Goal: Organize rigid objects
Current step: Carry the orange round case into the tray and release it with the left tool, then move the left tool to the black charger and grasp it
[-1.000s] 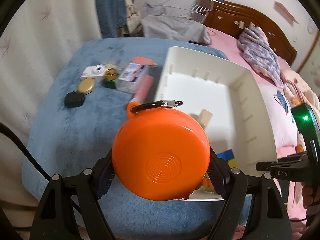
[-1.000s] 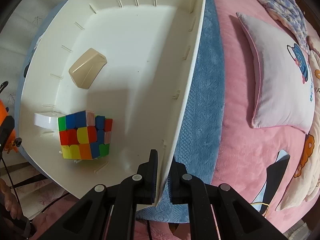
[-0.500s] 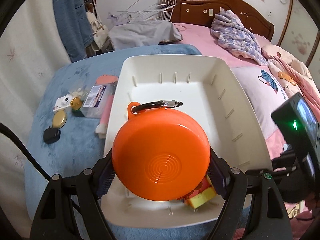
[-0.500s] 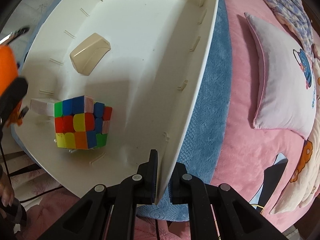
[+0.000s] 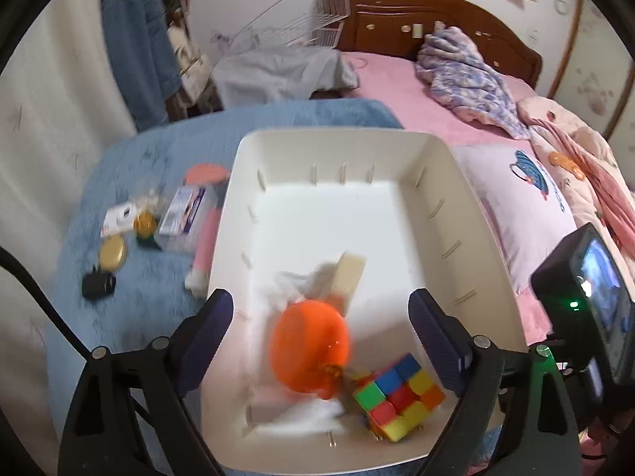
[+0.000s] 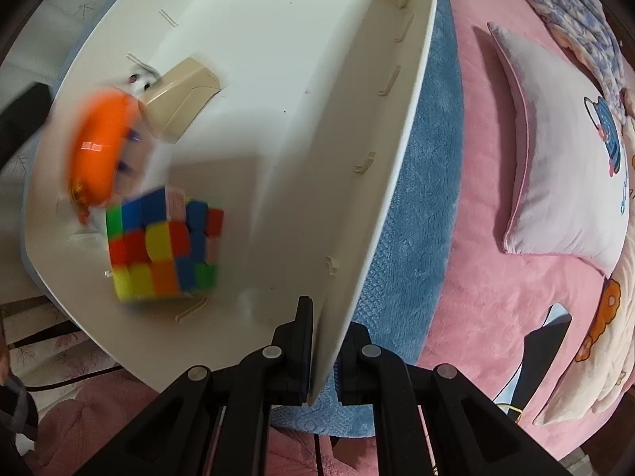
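Left gripper spread wide, empty, above white bin. Orange case, blurred, inside bin beside colour cube. Right gripper clamps bin's right wall. Blue blanket, pink bed.

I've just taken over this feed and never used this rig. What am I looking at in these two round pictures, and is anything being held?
Each picture comes from a camera on a hand-held two-finger gripper. In the left view, the left gripper is open and an orange round case, blurred, sits in the white bin beside a colour cube and a beige block. In the right view, the right gripper pinches the bin's wall. Small items lie on the blue blanket.
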The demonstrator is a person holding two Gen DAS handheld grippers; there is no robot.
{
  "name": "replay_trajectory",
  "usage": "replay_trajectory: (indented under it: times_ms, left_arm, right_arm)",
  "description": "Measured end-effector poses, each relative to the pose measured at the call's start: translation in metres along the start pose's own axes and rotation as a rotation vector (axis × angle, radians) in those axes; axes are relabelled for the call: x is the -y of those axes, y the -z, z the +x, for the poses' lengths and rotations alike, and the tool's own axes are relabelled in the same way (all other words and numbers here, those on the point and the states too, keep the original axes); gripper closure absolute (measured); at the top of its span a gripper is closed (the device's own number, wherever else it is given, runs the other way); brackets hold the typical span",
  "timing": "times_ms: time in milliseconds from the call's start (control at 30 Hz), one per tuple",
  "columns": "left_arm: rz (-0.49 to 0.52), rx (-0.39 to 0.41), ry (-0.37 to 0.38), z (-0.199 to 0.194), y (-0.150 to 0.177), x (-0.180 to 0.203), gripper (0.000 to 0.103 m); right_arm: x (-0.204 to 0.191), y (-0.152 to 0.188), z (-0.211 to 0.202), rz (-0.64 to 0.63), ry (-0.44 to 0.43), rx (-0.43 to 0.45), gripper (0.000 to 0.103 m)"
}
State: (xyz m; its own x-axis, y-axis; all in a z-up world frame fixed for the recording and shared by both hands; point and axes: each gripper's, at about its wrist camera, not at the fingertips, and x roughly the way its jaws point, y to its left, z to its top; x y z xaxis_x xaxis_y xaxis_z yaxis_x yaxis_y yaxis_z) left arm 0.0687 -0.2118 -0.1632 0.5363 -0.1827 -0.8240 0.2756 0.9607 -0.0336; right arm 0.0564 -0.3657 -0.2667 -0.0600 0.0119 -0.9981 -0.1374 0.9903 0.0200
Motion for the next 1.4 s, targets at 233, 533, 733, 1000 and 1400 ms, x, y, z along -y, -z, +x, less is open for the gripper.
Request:
replay_trajectory:
  times_ms: [233,533,733,1000,1400]
  left_arm:
    - [-0.035,0.004,0.022,-0.006,-0.012,-0.017,0.011]
    - [-0.121,-0.029,-0.031,-0.006,-0.009,-0.065,0.011]
    - [-0.230,-0.056,-0.100,-0.006,-0.004,-0.111,0.011]
    - [-0.329,-0.063,-0.188,-0.007,0.000,-0.179,0.011]
    - [-0.363,-0.204,-0.124,0.021,-0.004,-0.259,0.011]
  right_arm:
    - [0.003,-0.003,0.000,0.034,-0.004,-0.007,0.093]
    - [0.013,-0.005,0.002,0.114,-0.033,-0.003,0.093]
    - [0.021,-0.011,0.001,0.209,-0.053,0.006,0.094]
    - [0.024,-0.015,0.003,0.312,-0.036,-0.006,0.094]
    - [0.029,-0.015,0.003,0.493,0.013,-0.019,0.093]
